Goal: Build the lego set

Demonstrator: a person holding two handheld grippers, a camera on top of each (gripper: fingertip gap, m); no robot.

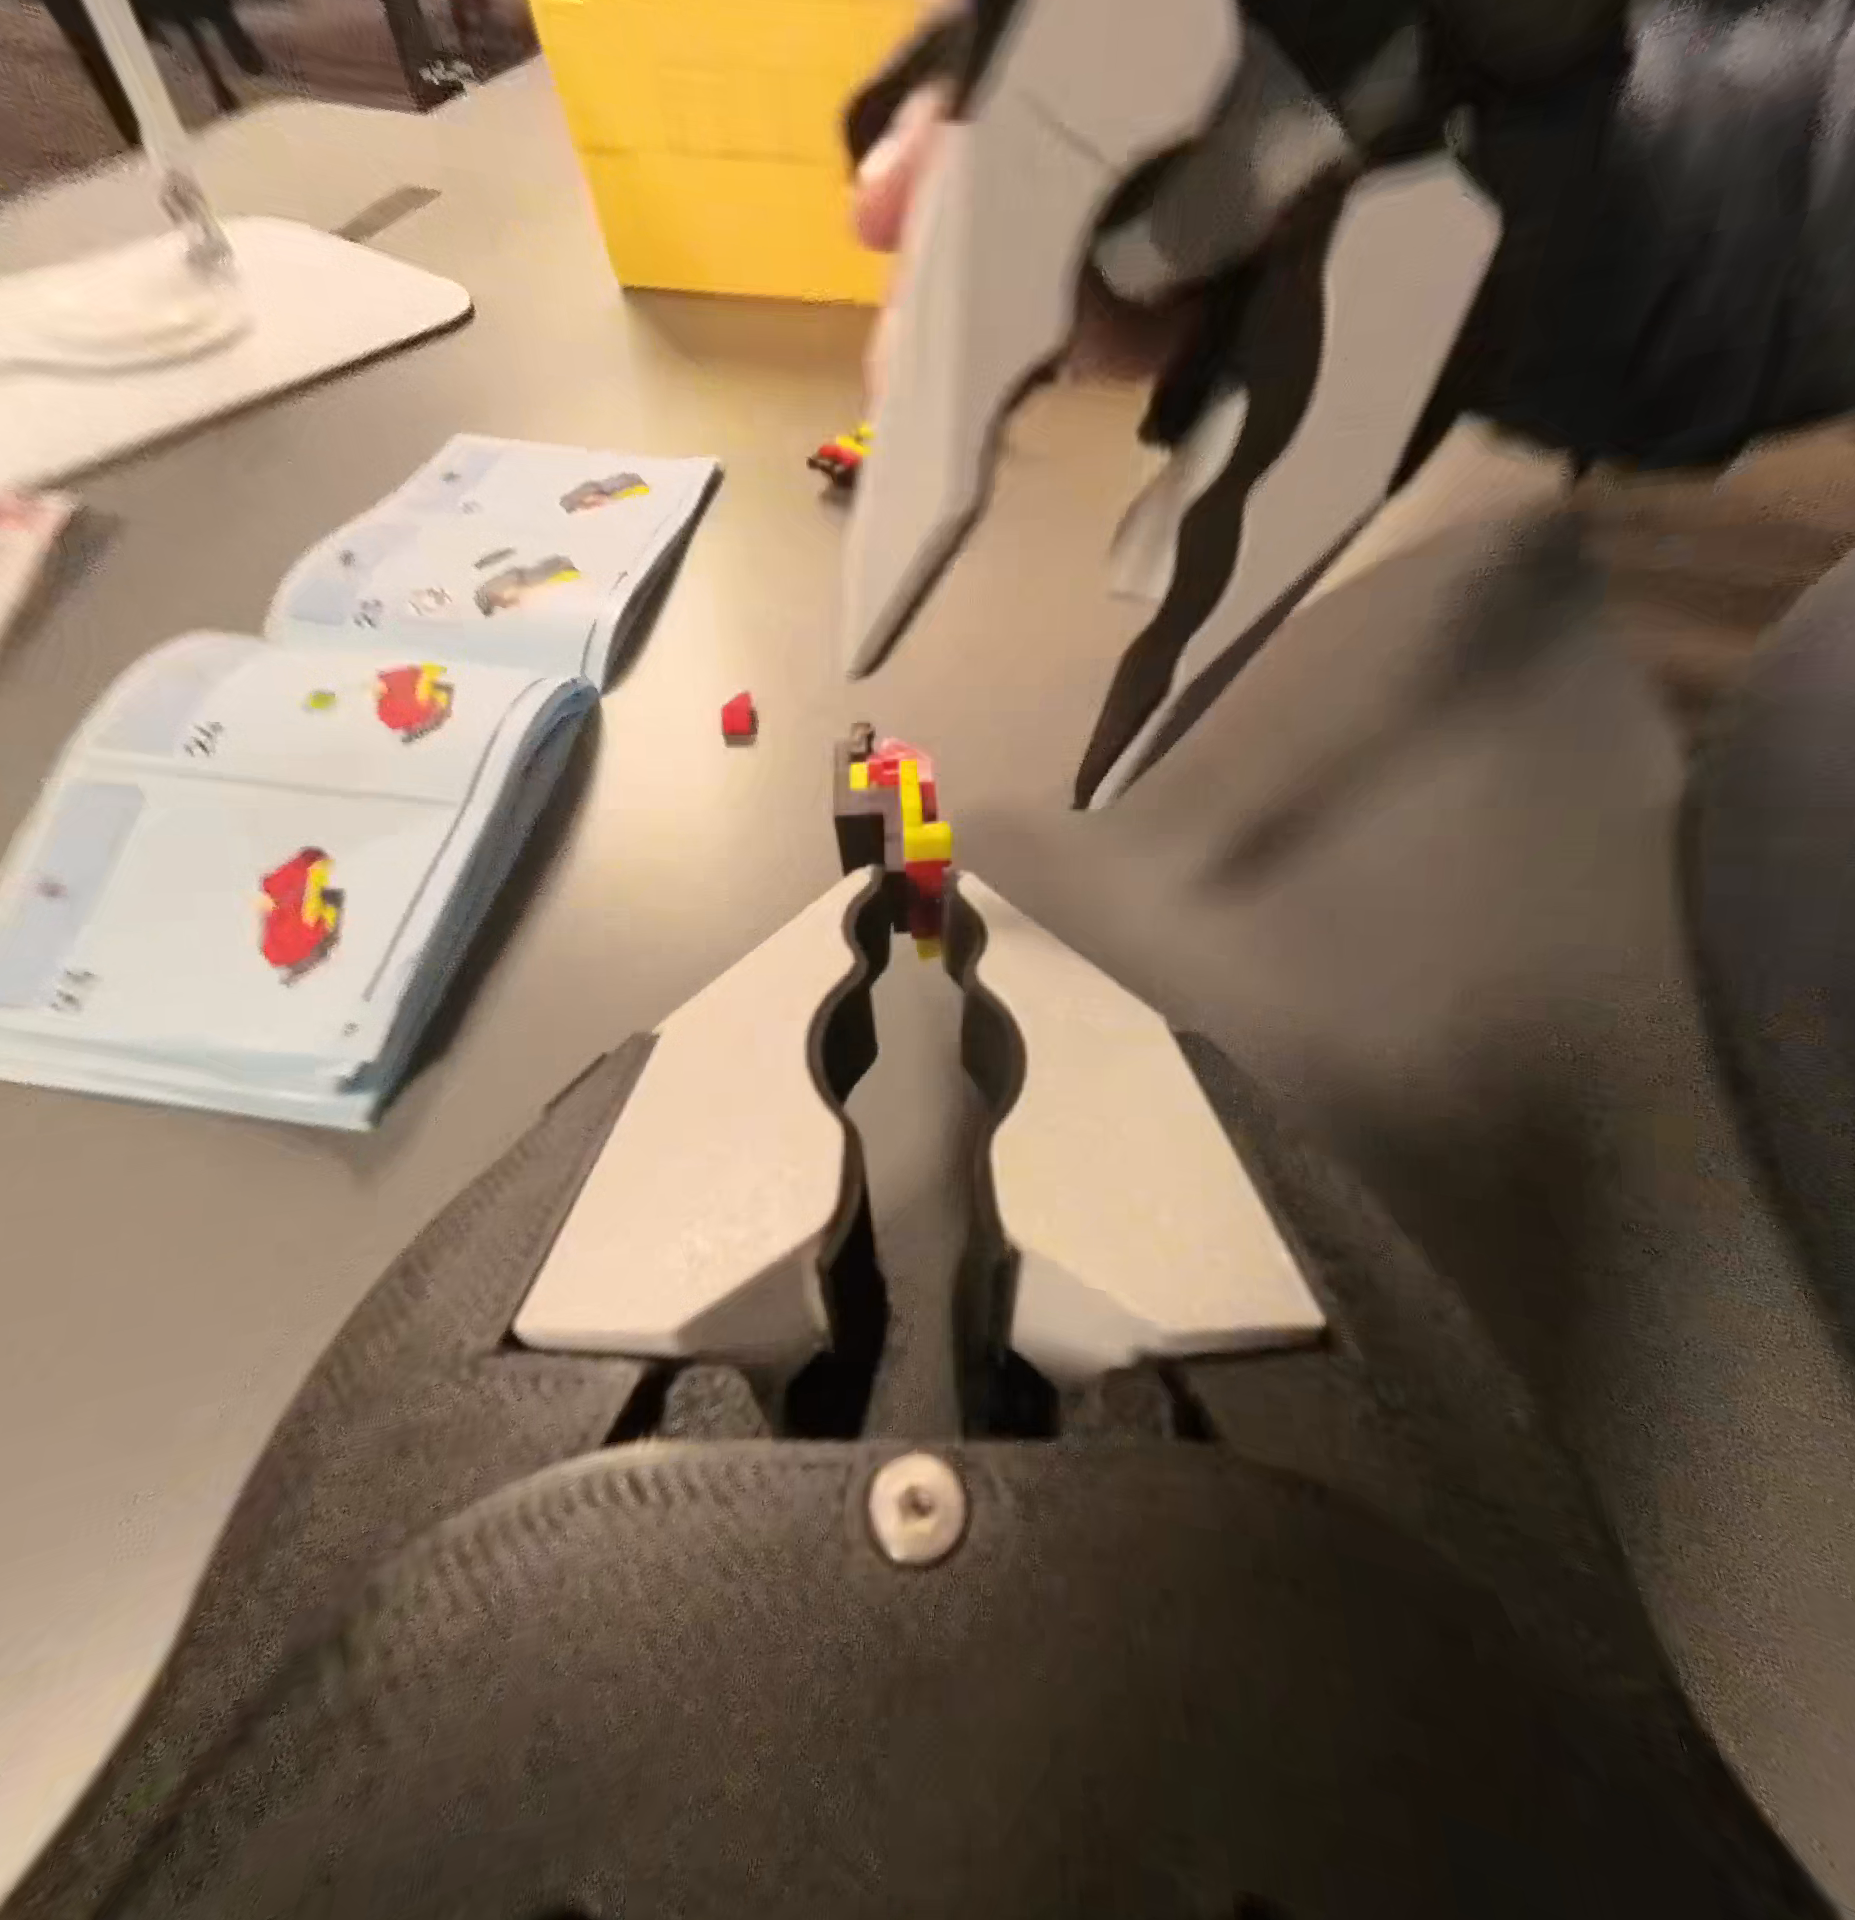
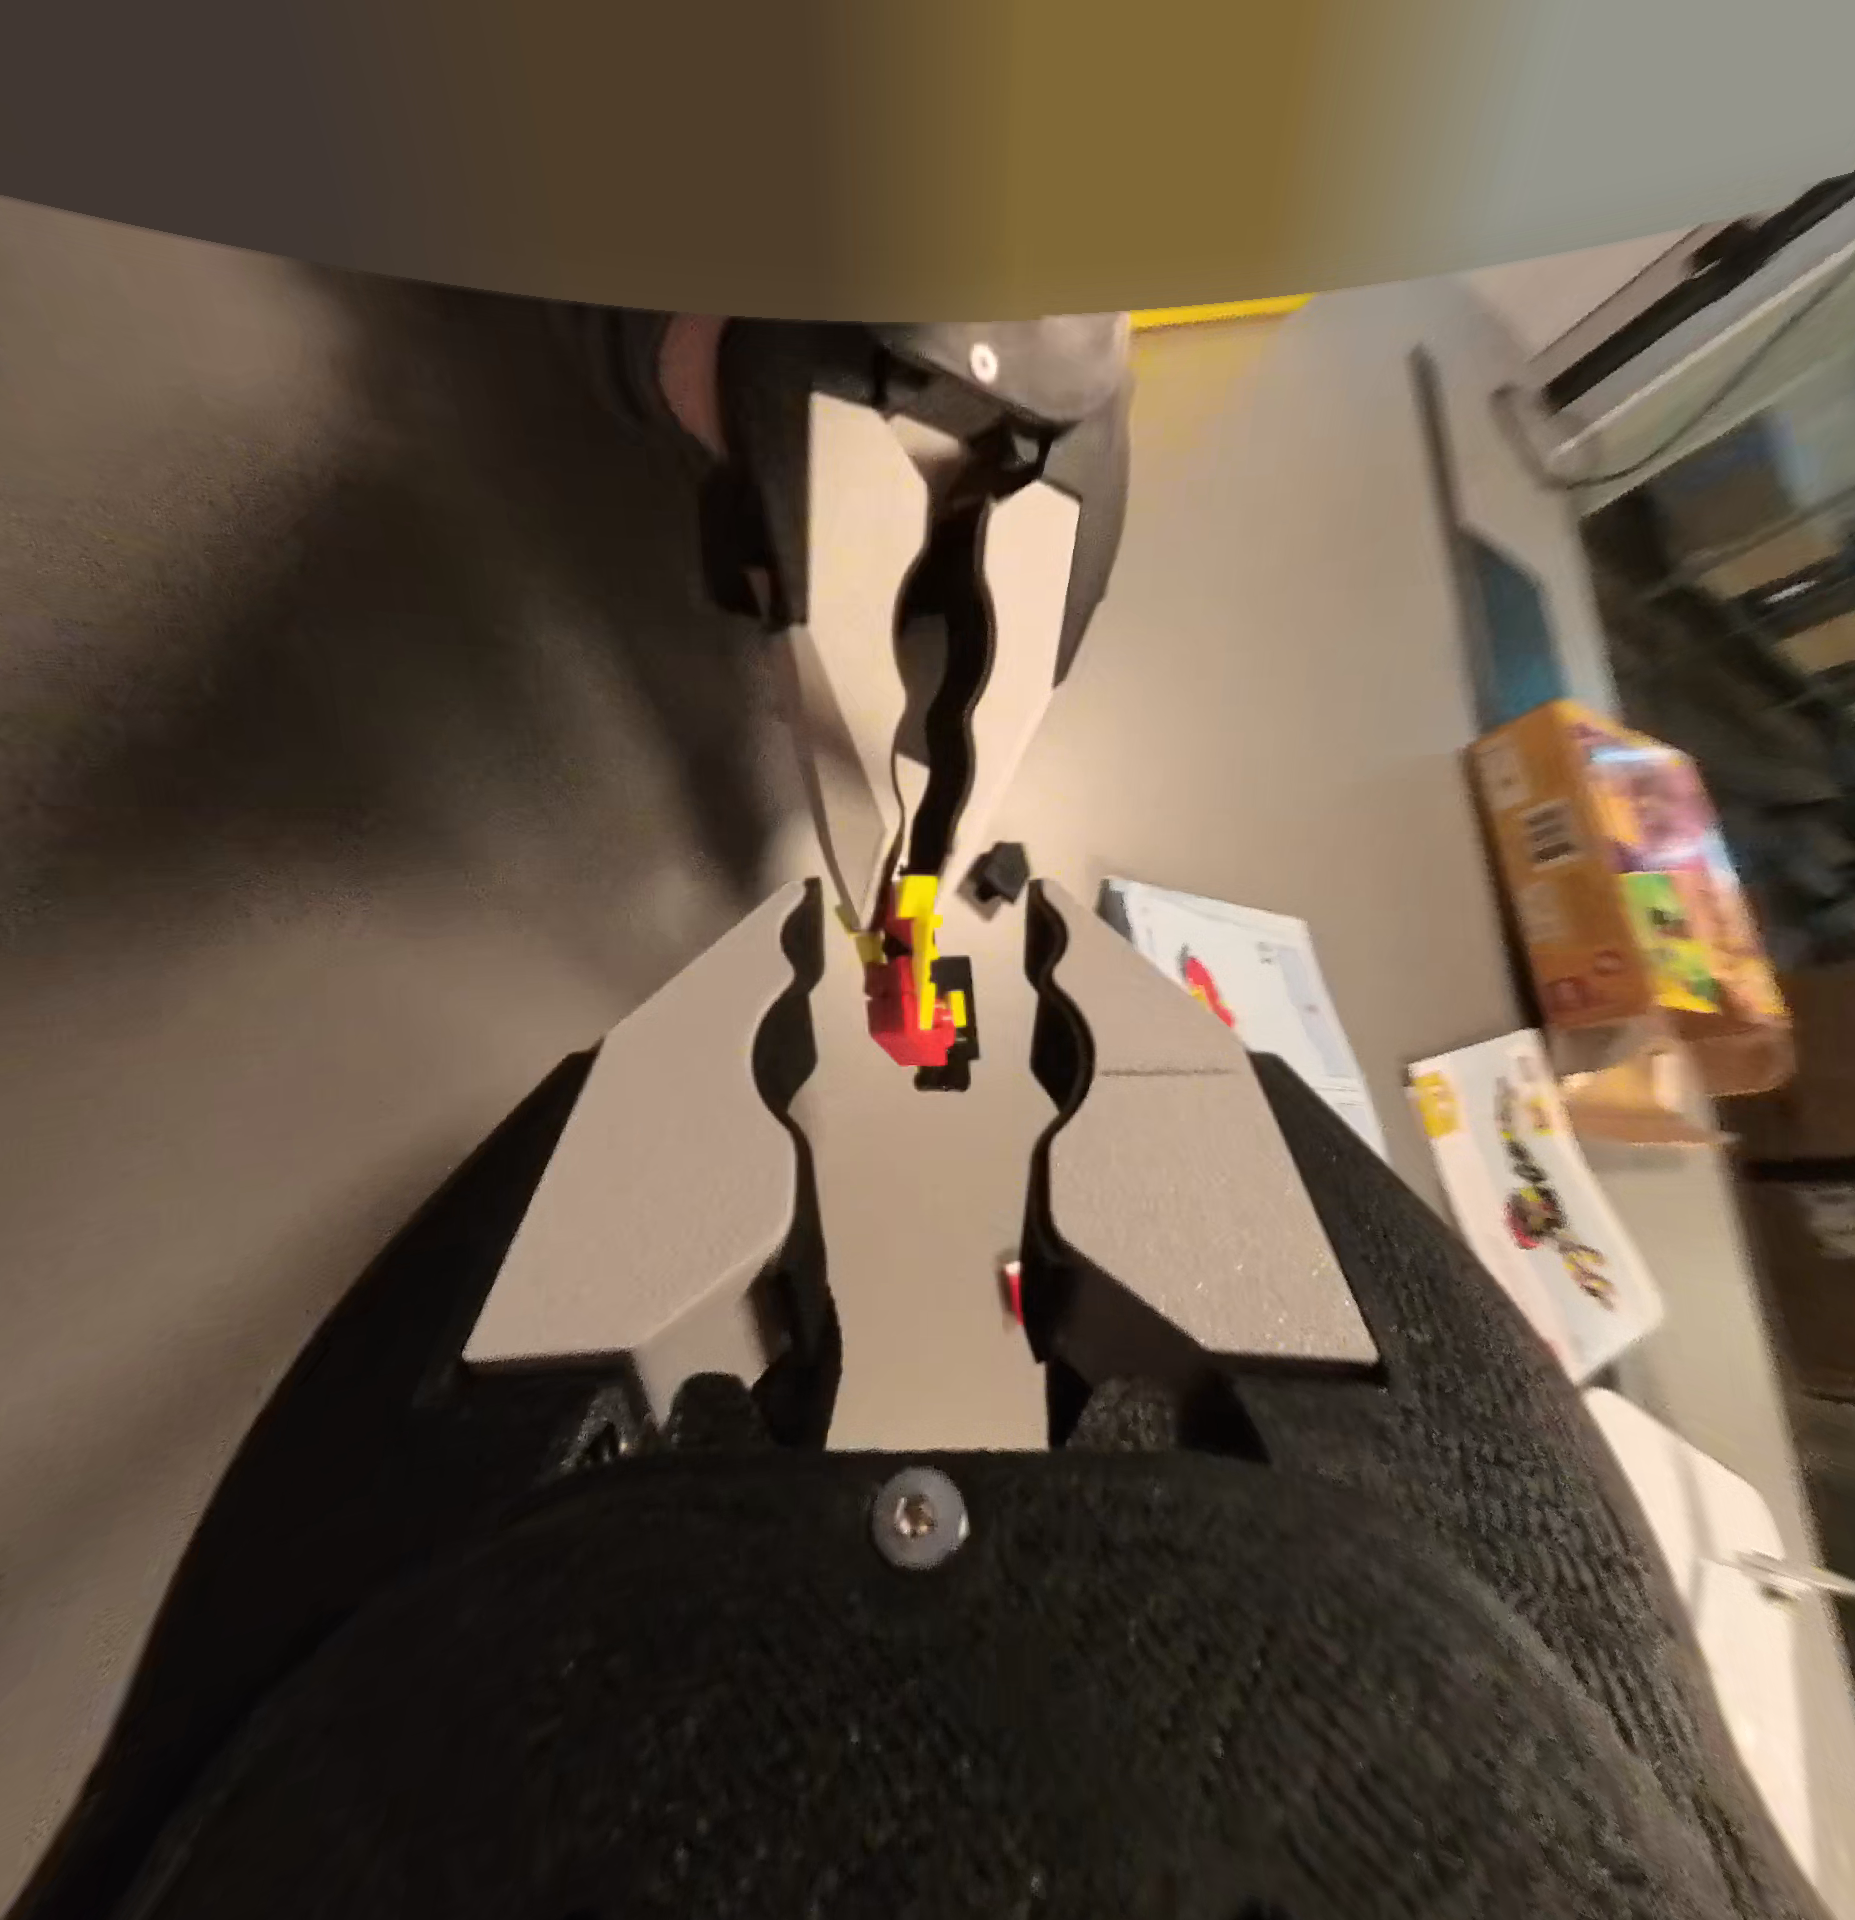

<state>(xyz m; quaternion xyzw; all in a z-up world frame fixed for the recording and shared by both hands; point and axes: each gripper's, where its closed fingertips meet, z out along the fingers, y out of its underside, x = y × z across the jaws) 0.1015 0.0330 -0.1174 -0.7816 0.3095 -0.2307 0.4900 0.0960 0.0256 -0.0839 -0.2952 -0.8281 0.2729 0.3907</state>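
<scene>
Jaws of the left gripper (image 1: pixel 915 883) pinch the lower end of the red-yellow-black lego model (image 1: pixel 895 821), held above the table (image 1: pixel 590 343); the right gripper (image 2: pixel 923 894) stands open and empty, the model lying between its fingers. A loose red brick (image 1: pixel 738 717) lies at ten o'clock of the model, beside the instruction booklet (image 1: pixel 279 831). Good practice is probably to hold the model steady and close the right gripper squarely.

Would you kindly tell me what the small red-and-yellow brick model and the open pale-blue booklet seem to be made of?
The red-and-yellow brick model looks like hard glossy plastic: sharp-edged, solid-coloured blocks. The pale-blue booklet is probably matte paper: thin stacked pages, curving.
</scene>
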